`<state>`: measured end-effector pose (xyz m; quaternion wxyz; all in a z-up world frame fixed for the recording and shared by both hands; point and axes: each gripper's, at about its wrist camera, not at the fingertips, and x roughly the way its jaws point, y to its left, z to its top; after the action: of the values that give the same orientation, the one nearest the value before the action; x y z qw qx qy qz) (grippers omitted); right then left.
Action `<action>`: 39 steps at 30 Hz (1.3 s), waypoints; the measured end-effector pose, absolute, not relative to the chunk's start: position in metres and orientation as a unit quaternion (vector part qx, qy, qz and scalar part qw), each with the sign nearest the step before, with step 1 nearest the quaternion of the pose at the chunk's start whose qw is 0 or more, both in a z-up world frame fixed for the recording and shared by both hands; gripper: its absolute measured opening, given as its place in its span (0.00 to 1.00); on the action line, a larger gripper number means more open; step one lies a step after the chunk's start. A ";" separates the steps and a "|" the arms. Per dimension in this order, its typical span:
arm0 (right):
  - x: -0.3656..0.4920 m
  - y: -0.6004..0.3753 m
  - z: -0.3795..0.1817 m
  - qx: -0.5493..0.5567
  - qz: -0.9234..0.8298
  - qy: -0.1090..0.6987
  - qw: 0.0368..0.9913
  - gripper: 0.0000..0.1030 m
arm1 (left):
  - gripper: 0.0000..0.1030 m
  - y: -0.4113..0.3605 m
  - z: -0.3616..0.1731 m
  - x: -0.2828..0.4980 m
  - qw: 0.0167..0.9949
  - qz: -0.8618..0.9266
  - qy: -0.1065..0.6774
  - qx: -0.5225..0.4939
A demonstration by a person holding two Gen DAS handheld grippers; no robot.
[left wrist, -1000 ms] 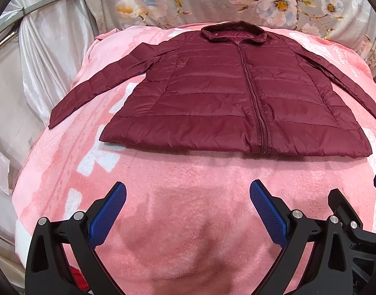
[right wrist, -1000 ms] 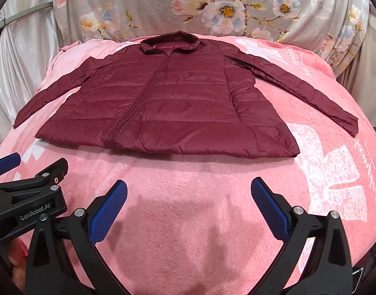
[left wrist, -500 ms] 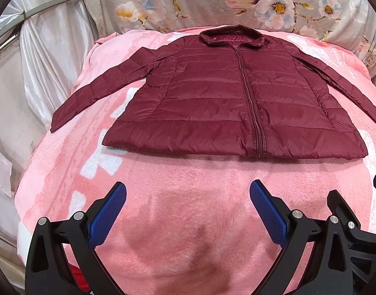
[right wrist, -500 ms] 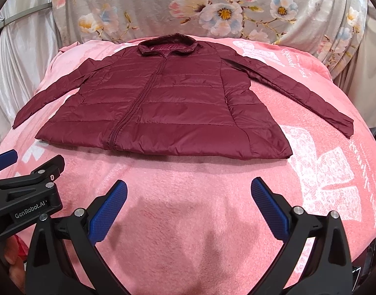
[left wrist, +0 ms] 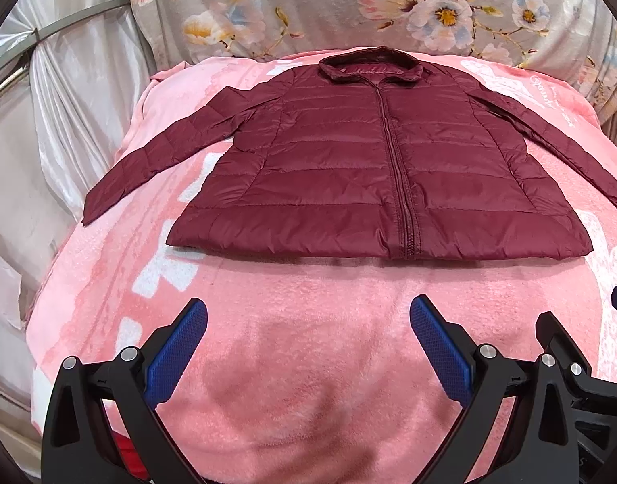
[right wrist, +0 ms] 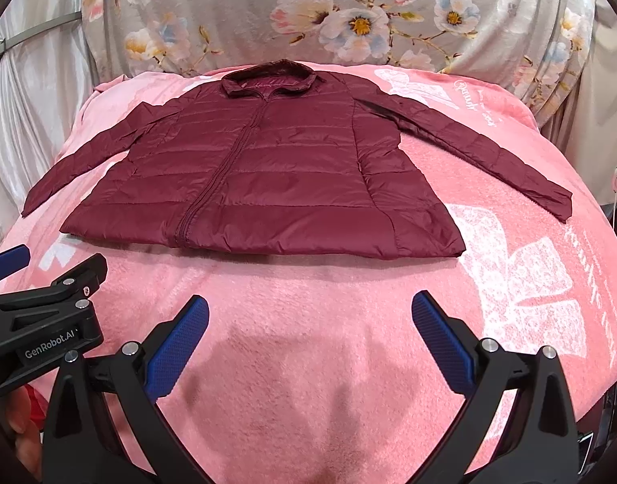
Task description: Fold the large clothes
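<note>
the jacket (left wrist: 373, 169) is laid flat, zipped, sleeves spread, on the pink blanket (left wrist: 308, 314). left gripper (left wrist: 308, 343) and right gripper (right wrist: 310, 343) are held apart-fingered, empty, short of the hem. each sleeve is best taken at its cuff.

Before you lies one maroon quilted puffer jacket (left wrist: 361, 169) with two outspread sleeves, on one pink plush blanket (left wrist: 308, 302). You hold two black grippers, left gripper (left wrist: 308, 339) and right gripper (right wrist: 310, 336), each with two blue textured pads. One grey floral drape (right wrist: 349, 12) hangs behind.
</note>
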<state>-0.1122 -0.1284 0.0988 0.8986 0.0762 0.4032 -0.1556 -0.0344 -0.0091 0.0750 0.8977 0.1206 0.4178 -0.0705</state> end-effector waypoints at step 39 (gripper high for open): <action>-0.086 -0.138 0.084 0.089 -0.137 0.412 0.896 0.95 | 0.95 -0.011 0.068 -0.010 0.886 -0.068 0.442 0.122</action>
<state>-0.0863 -0.1384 0.0842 0.8962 0.0891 0.4124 -0.1374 -0.0097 -0.0110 0.0683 0.8863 0.1217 0.4417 -0.0677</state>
